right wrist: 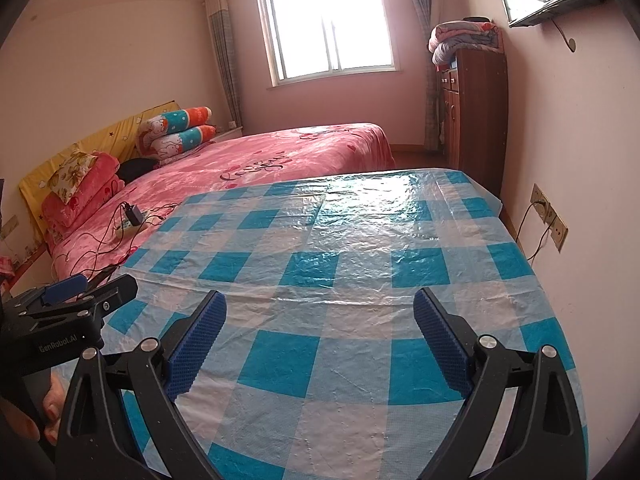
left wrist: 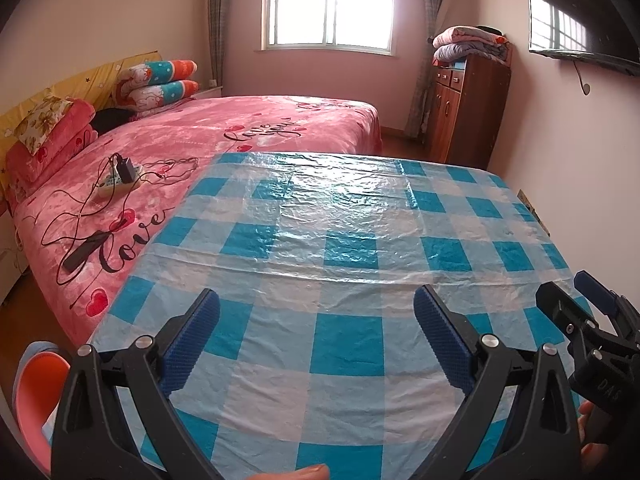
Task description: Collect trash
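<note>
My left gripper (left wrist: 316, 304) is open and empty, held over the near part of a table covered in a blue and white checked plastic cloth (left wrist: 344, 240). My right gripper (right wrist: 320, 308) is open and empty over the same cloth (right wrist: 344, 248). The right gripper also shows at the right edge of the left wrist view (left wrist: 576, 300), and the left gripper at the left edge of the right wrist view (right wrist: 92, 288). No trash shows on the cloth in either view.
A pink bed (left wrist: 224, 140) lies left of the table, with a power strip, charger and cables (left wrist: 120, 176) on it. A wooden cabinet (left wrist: 464, 108) with folded blankets stands at the back right. An orange and blue bin (left wrist: 36, 384) sits at the table's near left. Wall sockets (right wrist: 548, 216) are right of the table.
</note>
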The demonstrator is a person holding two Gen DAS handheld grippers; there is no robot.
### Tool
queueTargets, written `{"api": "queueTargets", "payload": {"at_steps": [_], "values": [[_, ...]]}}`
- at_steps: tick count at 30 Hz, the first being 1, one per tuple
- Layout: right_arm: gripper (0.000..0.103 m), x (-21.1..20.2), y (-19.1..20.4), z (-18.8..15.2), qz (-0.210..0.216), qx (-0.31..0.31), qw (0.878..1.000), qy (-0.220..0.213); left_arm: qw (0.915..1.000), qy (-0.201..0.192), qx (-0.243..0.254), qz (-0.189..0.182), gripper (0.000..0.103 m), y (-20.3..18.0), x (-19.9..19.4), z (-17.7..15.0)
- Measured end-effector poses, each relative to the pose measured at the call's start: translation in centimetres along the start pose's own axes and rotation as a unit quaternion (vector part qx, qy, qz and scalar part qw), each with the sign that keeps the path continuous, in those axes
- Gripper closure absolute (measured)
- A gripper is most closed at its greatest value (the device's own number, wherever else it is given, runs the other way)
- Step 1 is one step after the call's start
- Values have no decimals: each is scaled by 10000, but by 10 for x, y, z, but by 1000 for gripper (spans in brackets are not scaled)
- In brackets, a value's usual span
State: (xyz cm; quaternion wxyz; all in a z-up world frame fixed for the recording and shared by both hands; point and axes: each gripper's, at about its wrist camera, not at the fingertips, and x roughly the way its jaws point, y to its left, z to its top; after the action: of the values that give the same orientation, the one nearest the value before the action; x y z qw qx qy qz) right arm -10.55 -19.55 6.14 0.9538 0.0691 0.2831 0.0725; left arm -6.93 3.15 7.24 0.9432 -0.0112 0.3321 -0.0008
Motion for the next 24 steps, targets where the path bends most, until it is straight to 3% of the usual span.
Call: {"api": "queueTargets", "payload": {"at_steps": [24], "values": [[9, 2, -2, 0, -16, -12, 10000, 23, 10000, 43, 85, -30, 5, -5, 4, -1]]}}
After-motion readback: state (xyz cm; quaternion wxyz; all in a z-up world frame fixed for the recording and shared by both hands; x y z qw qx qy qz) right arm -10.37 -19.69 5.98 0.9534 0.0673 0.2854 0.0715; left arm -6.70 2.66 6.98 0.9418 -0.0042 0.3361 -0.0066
